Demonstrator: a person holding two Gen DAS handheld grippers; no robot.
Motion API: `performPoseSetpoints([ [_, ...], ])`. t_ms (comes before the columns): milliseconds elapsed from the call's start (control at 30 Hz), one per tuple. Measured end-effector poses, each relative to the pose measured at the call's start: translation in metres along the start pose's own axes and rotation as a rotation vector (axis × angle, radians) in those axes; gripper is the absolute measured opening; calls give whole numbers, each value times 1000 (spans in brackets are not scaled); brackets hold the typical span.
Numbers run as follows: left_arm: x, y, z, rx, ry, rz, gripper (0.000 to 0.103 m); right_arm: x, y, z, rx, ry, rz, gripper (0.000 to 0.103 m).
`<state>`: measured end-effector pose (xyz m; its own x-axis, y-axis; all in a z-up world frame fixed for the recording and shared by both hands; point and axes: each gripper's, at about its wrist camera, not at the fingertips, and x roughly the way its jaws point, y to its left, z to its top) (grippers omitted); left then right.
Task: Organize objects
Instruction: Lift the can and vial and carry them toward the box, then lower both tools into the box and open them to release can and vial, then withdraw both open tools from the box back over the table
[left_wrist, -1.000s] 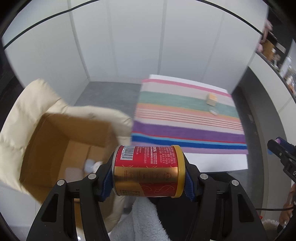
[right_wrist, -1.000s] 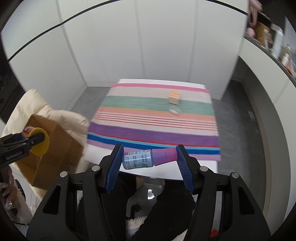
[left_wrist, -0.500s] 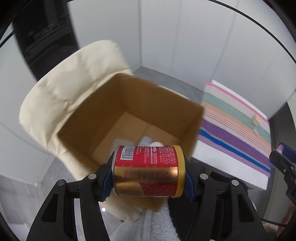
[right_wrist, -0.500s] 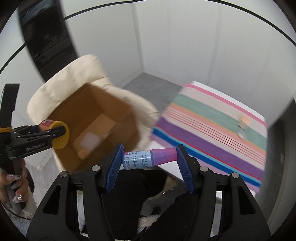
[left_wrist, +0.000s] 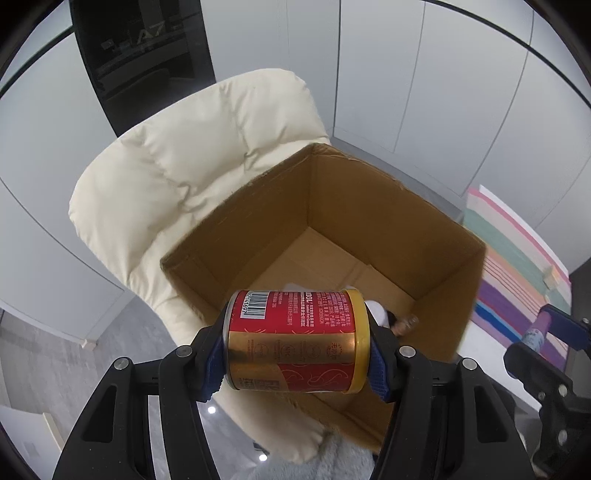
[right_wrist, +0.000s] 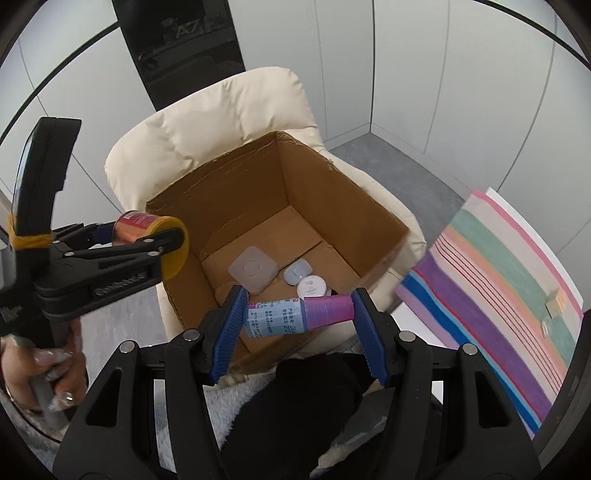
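1. Left wrist view: my left gripper (left_wrist: 297, 354) is clamped on a red and gold can (left_wrist: 297, 341). The can lies sideways between the blue pads (left_wrist: 214, 363), one end pressed against each pad, barcode toward the left pad and gold rim toward the right.
2. The can hangs above the near edge of an open cardboard box (left_wrist: 369, 206). The box sits on a cream padded chair (left_wrist: 192, 155).
3. My right gripper (left_wrist: 546, 339) shows at the right edge of this view, well apart from the can.
4. Right wrist view: my right gripper (right_wrist: 297, 317) is closed on a small bottle (right_wrist: 299, 315) with a blue label and a pink-purple cap. The bottle lies crosswise, its base against the left pad (right_wrist: 231, 328) and its cap end against the right pad.
5. The bottle is held over the near wall of the cardboard box (right_wrist: 236, 199), not inside it.
6. On the box floor I see a grey square pad (right_wrist: 253, 269), a round white tin (right_wrist: 311, 286) and a pale round item (right_wrist: 297, 272) lying close together.
7. My left gripper (right_wrist: 147, 240) with the can (right_wrist: 147, 230) appears at the left, beside the box's left wall, with a hand (right_wrist: 40, 373) on its handle.
8. A striped cloth (right_wrist: 498, 288) covers the table on the right, with a small tan block (right_wrist: 556, 302) resting on it.
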<state>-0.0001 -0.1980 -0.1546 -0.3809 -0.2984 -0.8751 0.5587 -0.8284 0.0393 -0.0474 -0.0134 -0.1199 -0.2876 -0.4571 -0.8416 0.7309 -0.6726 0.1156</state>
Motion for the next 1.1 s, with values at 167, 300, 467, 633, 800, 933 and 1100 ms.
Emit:
performPoseSetpoints([
  [167, 18, 8, 9, -26, 28, -5, 62, 23, 4, 16, -25, 14, -3, 61],
  [300, 29, 8, 19, -9, 26, 8, 66, 43, 4, 30, -32, 18, 17, 61],
  [467, 35, 14, 22, -41, 65, -13, 100, 58, 2, 43, -10, 5, -25, 103],
  [633, 41, 19, 23, -72, 93, -18, 100, 70, -13, 43, 48, 28, -5, 103],
  [800, 41, 13, 21, -50, 99, -14, 100, 74, -23, 40, 88, 46, -9, 103],
  [933, 35, 4, 20, -9, 63, -1, 100, 69, -29, 35, 107, 46, -24, 103],
  [1100, 31, -10, 23, 30, 33, -14, 100, 53, -44, 24, 151, 29, -65, 103],
])
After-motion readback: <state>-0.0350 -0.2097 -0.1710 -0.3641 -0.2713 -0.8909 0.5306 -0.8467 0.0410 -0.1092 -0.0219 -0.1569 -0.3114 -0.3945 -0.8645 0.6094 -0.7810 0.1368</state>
